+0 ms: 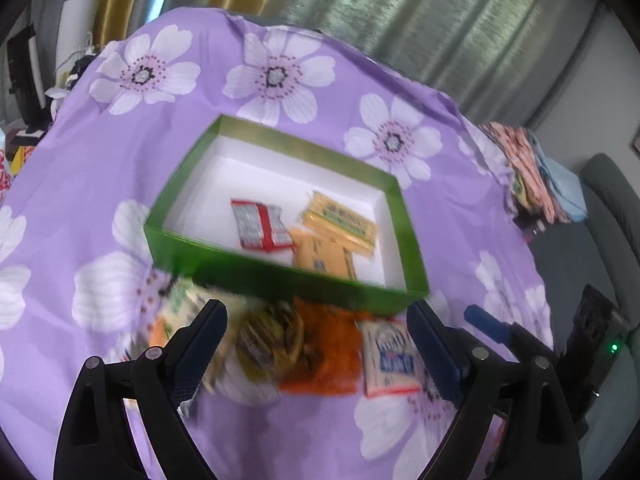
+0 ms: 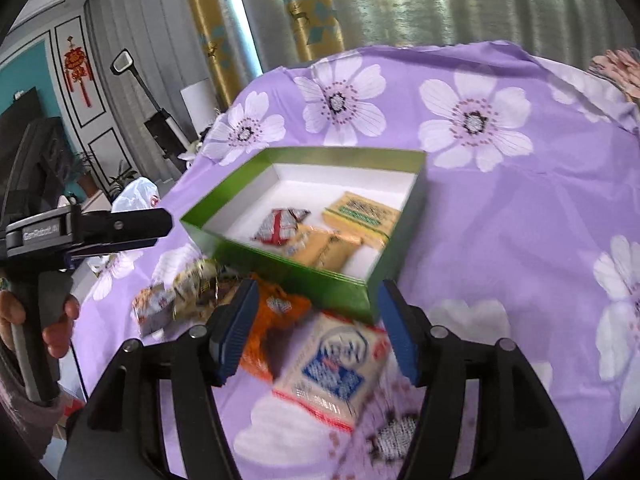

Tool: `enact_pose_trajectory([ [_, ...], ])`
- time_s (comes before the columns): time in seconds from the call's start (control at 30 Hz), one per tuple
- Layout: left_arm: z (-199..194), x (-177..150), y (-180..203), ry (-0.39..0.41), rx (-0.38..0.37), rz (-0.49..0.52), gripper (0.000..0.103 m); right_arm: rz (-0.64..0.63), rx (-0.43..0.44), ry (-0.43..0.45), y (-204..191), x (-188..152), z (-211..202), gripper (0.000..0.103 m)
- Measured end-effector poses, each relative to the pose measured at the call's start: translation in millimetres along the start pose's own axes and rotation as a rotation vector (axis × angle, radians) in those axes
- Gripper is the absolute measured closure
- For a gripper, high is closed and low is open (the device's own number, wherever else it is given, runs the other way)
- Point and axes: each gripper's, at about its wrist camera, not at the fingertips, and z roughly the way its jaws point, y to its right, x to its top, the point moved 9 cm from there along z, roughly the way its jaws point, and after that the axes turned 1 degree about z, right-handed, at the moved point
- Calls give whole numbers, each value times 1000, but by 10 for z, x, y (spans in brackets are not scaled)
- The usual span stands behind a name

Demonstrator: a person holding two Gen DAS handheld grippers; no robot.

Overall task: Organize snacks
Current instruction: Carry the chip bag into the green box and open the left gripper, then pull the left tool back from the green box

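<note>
Snacks are the subject of the task: three are already inside the green box point(image 1: 280, 280), namely a red-and-white packet point(image 1: 262, 226) at the centre of the left wrist view, a yellow packet with green print point(image 1: 344, 220) to its right, and an orange-yellow packet point(image 1: 320, 254) just below that, against the near wall. The box sits open in the middle of both views on the purple flowered cloth point(image 1: 120, 160) that covers the table. Outside the box, along its near wall in the lower half of both frames, lie the loose snacks: a white packet with blue print point(image 2: 332, 372), an orange packet point(image 2: 272, 320) beside it, a dark brownish packet point(image 1: 268, 340) and a pale green-and-white packet point(image 1: 184, 304) further left; blur hides their lettering. The right gripper point(image 2: 314, 334) stands spread, with the white packet and part of the orange packet lying between its fingers, and no pad presses on either. The left gripper point(image 1: 316, 354) is spread wide above the dark and orange packets, and nothing is pinched. The person's hand point(image 2: 60, 320) holds the left gripper's handle at the left edge of the right wrist view. Judged from this layout, the step in hand is the next pick from the loose pile, with both tools empty. The next move calls for lowering one gripper over a single packet, most likely the white one for the right, closing on it alone without catching the overlapping orange packet, then lifting it over the near wall into the free floor of the box.
</note>
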Motion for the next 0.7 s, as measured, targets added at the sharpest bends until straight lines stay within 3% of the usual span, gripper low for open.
enact_pose_trajectory([
  [0.3, -100, -548, 238, -67, -85, 14, 12, 32, -33, -37, 18, -453, -285, 41],
  [0.7, -58, -904, 354, -130, -77, 22, 12, -23, -134, -41, -22, -665, -495, 40],
])
